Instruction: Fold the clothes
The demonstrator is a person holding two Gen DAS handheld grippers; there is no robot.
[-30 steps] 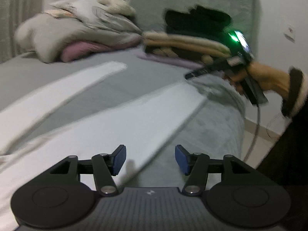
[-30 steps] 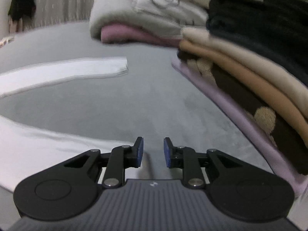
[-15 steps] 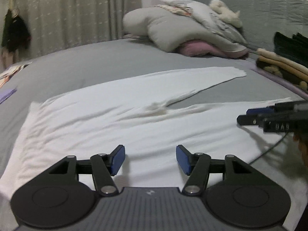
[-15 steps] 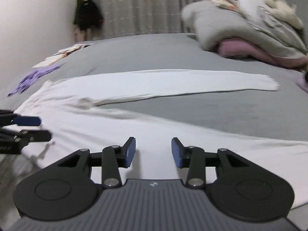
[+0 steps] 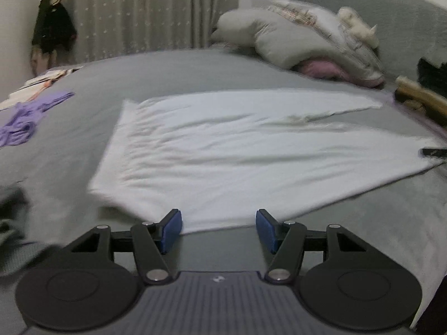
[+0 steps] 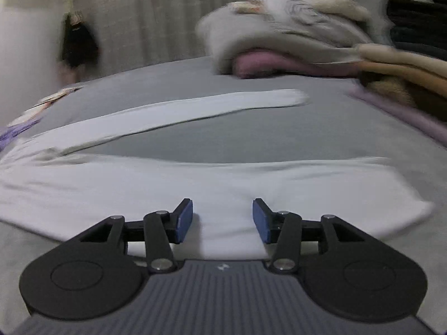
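A white long-sleeved garment (image 5: 229,150) lies spread flat on the grey bed (image 5: 173,69). In the left wrist view my left gripper (image 5: 218,230) hangs open just off the garment's near hem, holding nothing. In the right wrist view the same white garment (image 6: 195,184) fills the foreground, one long sleeve (image 6: 178,111) stretched away to the right. My right gripper (image 6: 222,221) is open over the cloth's near edge, its blue pads apart and bare. The right gripper's dark tip (image 5: 433,152) shows at the left view's right edge.
Grey and pink pillows (image 5: 301,44) sit at the bed's head. A stack of folded tan, brown and black clothes (image 6: 402,72) lies at the right. A purple garment (image 5: 25,117) and papers lie at the far left. Curtains (image 5: 156,11) and a hanging dark item (image 5: 53,28) stand behind.
Both grippers have swung left from the folded stack toward the white garment and drawn back to its near edge. The right gripper's jaws have widened from nearly shut to open.
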